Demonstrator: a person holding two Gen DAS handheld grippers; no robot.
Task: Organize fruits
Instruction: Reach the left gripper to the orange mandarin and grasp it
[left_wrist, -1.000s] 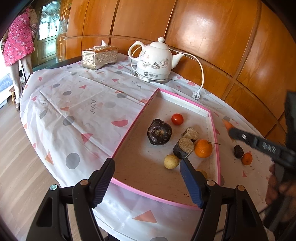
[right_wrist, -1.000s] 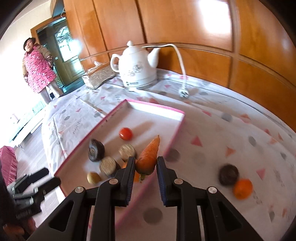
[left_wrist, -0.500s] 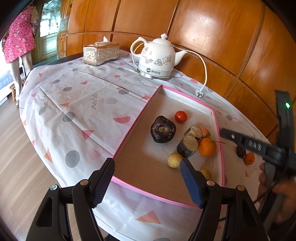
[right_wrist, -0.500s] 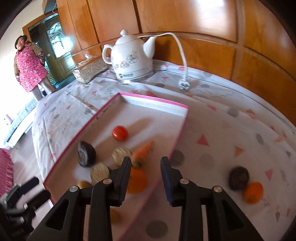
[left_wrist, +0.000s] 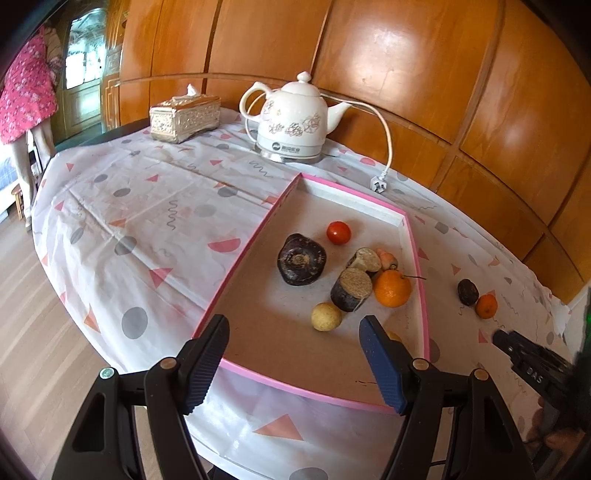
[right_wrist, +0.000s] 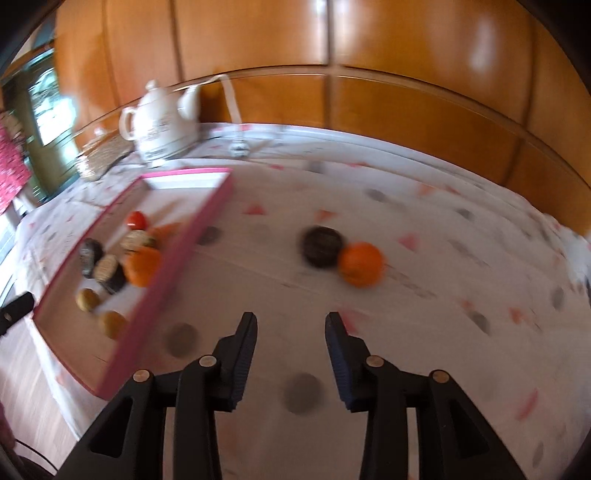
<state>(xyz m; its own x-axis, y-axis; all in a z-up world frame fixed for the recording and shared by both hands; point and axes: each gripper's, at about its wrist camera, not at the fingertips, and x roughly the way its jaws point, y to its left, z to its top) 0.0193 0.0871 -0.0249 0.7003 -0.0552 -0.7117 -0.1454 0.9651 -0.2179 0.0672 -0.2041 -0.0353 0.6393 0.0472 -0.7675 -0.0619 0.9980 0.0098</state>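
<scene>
R gripper (right_wrist: 290, 354) empty, jaws opening, over bare cloth – between picks, judging by aim. Ahead: dark wrinkled fruit (right_wrist: 320, 246) touching small smooth orange (right_wrist: 361, 264), both outside pink-rimmed tray (right_wrist: 192, 236). Next: spread wider, line up on one round fruit w/o nudging its neighbour. L gripper (left_wrist: 293, 360) spread, empty, at tray's near edge.

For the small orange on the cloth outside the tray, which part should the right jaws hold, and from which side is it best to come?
Grip the small orange across its widest middle, coming down from above. It is round, so a lower or higher grip may slip. The dark fruit sits against its left side, so I would place the jaws front and back, not left and right. The right gripper is opening, with nothing between its jaws.
</scene>
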